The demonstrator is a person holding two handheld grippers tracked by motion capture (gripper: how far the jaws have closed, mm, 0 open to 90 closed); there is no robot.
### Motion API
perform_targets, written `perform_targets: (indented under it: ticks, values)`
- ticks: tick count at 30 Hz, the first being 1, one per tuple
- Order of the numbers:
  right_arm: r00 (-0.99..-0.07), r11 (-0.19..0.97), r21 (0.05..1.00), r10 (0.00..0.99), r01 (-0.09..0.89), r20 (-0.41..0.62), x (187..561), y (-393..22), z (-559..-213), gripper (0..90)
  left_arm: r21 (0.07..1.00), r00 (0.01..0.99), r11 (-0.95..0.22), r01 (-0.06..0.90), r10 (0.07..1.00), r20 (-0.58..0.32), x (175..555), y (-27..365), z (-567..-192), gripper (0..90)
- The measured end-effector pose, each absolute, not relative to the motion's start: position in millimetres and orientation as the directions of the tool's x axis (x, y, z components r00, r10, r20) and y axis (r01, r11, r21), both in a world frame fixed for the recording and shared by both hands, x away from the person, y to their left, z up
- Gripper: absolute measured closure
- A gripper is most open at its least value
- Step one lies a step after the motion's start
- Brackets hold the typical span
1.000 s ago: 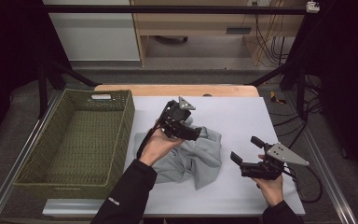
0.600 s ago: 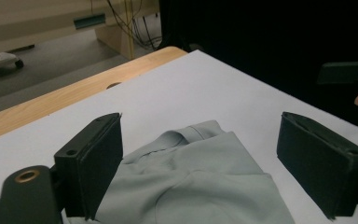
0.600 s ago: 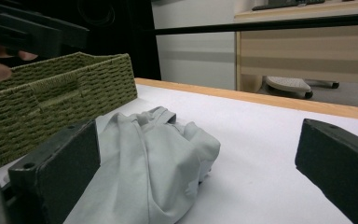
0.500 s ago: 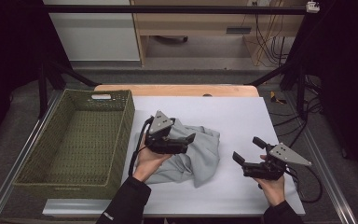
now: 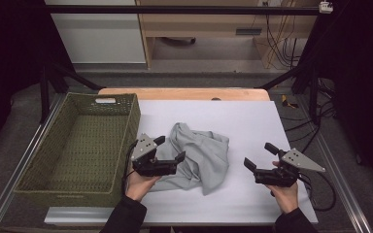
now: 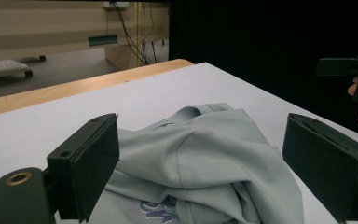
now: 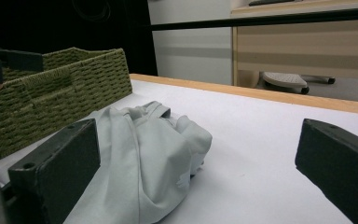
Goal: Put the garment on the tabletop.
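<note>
Left gripper [image 5: 169,149] hovers at the near-left edge of the crumpled grey garment [image 5: 201,155], jaws spread wide and empty; right gripper [image 5: 259,156] waits apart on the white worktop [image 5: 252,116], also released; the cloth looks soft, light and limp, best pinched at a raised fold; a woven basket [image 5: 126,116] stands beside it.

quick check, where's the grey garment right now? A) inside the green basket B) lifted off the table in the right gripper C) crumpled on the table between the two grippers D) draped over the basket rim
C: the grey garment lies crumpled on the white table, right of the green basket, with the left gripper and right gripper open at either side.
</note>
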State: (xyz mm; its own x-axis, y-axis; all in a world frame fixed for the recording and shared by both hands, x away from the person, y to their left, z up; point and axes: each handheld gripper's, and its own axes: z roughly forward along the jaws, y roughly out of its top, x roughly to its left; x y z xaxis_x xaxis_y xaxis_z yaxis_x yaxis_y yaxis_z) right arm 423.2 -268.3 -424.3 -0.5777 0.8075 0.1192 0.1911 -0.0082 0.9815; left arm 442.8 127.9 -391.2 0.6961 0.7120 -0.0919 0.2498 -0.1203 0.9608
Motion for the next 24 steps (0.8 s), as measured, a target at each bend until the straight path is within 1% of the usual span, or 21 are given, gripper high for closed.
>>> perform_targets:
  ticks: [5,9,10,14,19,24]
  values:
    - [-0.579,-0.014,0.981,0.806,0.191,0.124,422.9,-268.9,-425.3,0.3,0.969,0.687,-0.104,0.222,0.723,-0.080,437.1,137.1,-399.8,8.0]
    - [-0.572,-0.011,0.978,0.810,0.208,0.131,422.2,-268.4,-427.5,0.3,0.965,0.689,-0.108,0.238,0.719,-0.090,436.9,141.0,-407.2,7.6]
    - [-0.579,-0.003,0.981,0.807,0.194,0.118,423.2,-269.2,-429.1,0.3,0.964,0.689,-0.110,0.243,0.719,-0.092,437.0,140.9,-408.6,7.1]
    - [-0.580,0.004,0.981,0.806,0.196,0.113,422.7,-272.4,-432.2,0.3,0.960,0.689,-0.116,0.253,0.718,-0.096,436.5,141.9,-411.6,6.1]
    - [-0.577,0.000,0.980,0.808,0.201,0.119,421.1,-275.8,-433.6,0.3,0.960,0.690,-0.128,0.247,0.719,-0.082,433.4,144.3,-413.9,5.2]
    - [-0.579,0.003,0.980,0.807,0.200,0.116,421.2,-276.1,-434.3,0.3,0.956,0.682,-0.137,0.261,0.726,-0.082,434.0,145.9,-417.9,5.0]
